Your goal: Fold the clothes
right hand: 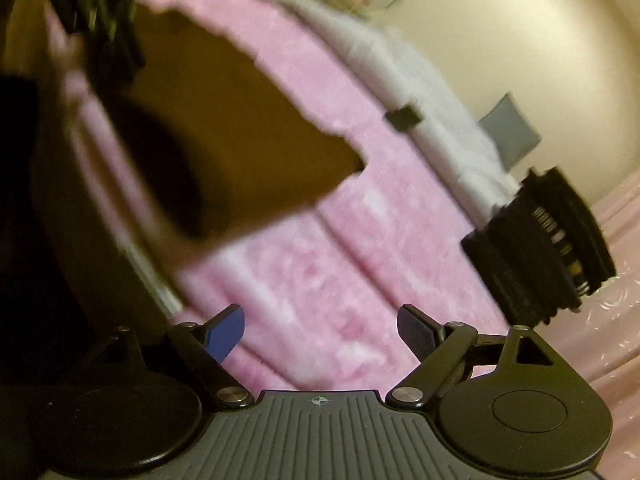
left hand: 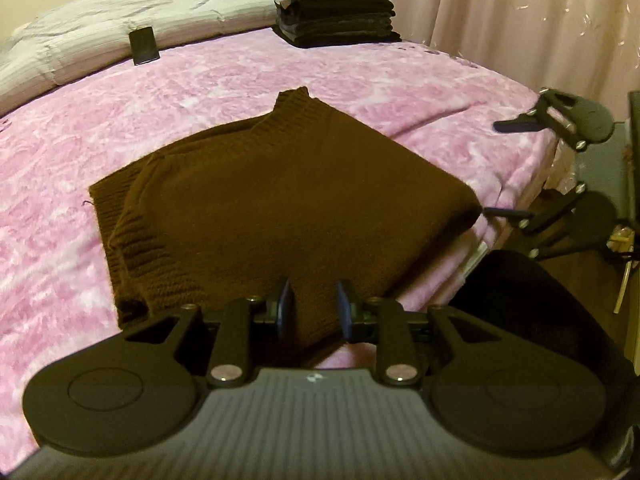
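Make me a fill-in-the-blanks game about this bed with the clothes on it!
1. The folded sweater is the colour ____.
2. It lies on a fuzzy ____ blanket.
3. The stack of folded clothes at the far side of the bed is mostly ____ in colour.
4. The right gripper has its jaws wide ____, with nothing between them.

Missing words: brown; pink; black; open
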`<state>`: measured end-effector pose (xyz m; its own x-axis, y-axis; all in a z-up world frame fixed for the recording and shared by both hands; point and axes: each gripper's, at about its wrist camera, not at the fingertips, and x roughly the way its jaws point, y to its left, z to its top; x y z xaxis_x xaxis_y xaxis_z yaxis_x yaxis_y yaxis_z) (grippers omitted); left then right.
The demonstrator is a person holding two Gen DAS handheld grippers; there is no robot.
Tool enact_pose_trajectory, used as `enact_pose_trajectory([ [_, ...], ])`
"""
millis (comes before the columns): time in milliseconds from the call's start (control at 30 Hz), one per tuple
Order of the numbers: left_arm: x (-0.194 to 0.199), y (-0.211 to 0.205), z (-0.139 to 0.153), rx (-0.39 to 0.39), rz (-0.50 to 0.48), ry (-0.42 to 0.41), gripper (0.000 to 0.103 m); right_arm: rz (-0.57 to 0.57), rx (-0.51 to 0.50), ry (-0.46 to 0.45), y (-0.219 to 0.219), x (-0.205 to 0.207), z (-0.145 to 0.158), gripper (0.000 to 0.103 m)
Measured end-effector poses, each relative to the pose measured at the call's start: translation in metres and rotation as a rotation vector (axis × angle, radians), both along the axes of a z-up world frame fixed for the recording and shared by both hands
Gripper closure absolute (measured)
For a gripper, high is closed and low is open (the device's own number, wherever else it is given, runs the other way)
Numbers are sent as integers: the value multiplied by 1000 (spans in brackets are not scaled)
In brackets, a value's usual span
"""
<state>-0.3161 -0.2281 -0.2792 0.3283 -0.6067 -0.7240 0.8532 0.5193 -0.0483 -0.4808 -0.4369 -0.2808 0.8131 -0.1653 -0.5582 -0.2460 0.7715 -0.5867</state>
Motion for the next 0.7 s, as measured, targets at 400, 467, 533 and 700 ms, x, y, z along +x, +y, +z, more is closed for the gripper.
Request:
enact_pose_trajectory([
  [400, 38, 32, 13, 8, 159, -6, 83, -1, 597, 69, 14, 51, 24, 18],
  [467, 34, 39, -2, 20, 142, -22, 83, -15, 609, 146, 12, 56, 13, 18],
  [533, 31, 43, -1, 7, 150, -21, 83, -29, 643, 168, 6, 52, 16, 18],
  [700, 34, 47, 24, -26, 159, -23, 83, -9, 733, 52, -4, 47, 51, 18],
])
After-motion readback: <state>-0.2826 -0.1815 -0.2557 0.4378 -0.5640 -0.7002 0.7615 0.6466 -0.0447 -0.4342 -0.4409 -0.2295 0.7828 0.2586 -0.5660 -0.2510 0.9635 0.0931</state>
